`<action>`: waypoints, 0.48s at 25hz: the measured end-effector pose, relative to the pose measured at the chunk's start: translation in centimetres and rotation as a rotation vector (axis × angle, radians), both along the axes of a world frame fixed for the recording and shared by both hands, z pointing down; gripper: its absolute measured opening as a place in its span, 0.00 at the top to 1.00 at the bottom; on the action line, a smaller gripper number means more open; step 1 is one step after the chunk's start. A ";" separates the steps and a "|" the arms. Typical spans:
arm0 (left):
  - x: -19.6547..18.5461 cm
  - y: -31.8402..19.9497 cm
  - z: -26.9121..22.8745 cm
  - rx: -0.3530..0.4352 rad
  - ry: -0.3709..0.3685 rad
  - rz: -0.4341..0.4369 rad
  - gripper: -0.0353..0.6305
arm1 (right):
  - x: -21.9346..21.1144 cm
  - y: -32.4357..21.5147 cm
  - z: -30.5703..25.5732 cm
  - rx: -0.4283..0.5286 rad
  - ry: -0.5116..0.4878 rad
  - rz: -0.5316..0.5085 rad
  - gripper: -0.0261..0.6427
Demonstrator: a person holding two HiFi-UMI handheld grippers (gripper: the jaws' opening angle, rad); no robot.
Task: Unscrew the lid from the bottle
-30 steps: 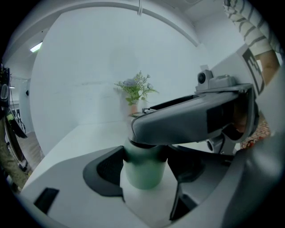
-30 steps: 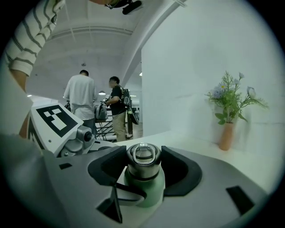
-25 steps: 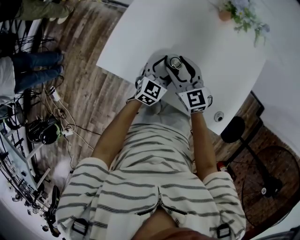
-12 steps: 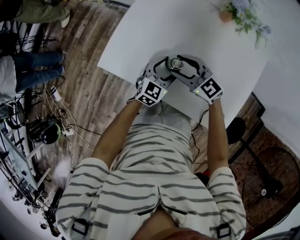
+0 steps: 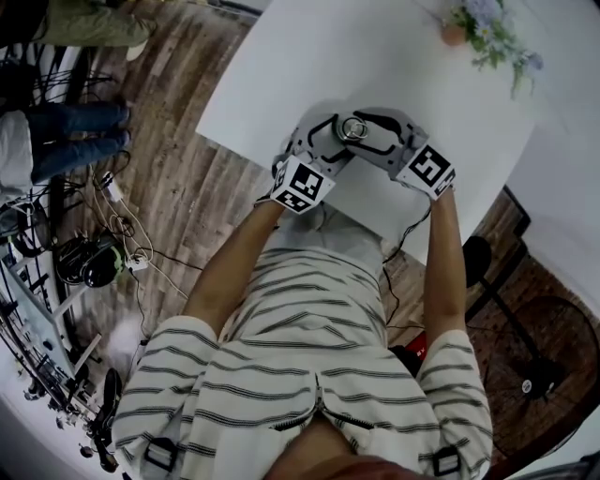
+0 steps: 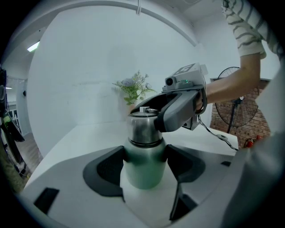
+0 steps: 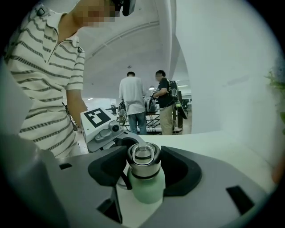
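Observation:
A pale green bottle (image 6: 143,171) with a steel lid (image 7: 143,161) stands upright on the white table (image 5: 281,75), near its front edge. My left gripper (image 6: 144,156) is shut on the green body, one dark pad pressed to each side. From the right, my right gripper (image 7: 143,165) is shut on the steel lid, whose ring handle shows on top. In the head view the bottle's top (image 5: 353,127) sits between the two grippers, and the right gripper's marker cube (image 5: 431,169) is out to the right of it.
A small pot of flowers (image 5: 487,28) stands at the table's far right. A floor fan (image 5: 544,347) is to the right, and cables and gear (image 5: 94,262) lie on the wooden floor to the left. Two people (image 7: 144,100) stand in the background.
The right gripper has swung round the lid, so its marker cube has moved right and up in the head view. The left gripper and the bottle have kept still.

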State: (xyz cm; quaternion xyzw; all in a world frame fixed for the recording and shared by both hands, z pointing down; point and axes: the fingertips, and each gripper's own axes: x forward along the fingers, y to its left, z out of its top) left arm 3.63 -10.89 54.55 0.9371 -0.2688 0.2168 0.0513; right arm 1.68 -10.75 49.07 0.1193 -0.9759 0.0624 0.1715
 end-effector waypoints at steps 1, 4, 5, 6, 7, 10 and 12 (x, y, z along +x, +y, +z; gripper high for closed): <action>0.0 0.0 0.0 0.000 0.000 0.001 0.49 | 0.0 -0.1 -0.1 -0.011 -0.010 0.017 0.59; 0.0 0.0 0.1 0.001 0.000 0.000 0.49 | 0.1 -0.2 -0.5 -0.022 -0.029 0.069 0.48; 0.0 0.0 0.1 0.001 0.000 -0.001 0.49 | 0.2 -0.3 -0.6 -0.013 -0.029 0.094 0.46; -0.1 0.0 0.1 0.001 0.000 -0.002 0.49 | 0.2 -0.4 -0.8 0.001 -0.032 0.127 0.44; -0.1 0.0 0.1 0.001 0.000 -0.004 0.49 | 0.3 -0.5 -1.0 0.022 -0.035 0.169 0.44; 0.0 0.0 0.1 0.001 0.002 -0.006 0.49 | 0.9 -1.0 -1.4 0.106 -0.018 0.344 0.46; 0.0 -0.1 0.1 0.002 0.002 -0.009 0.49 | 1.3 -1.1 -1.3 0.123 -0.016 0.481 0.46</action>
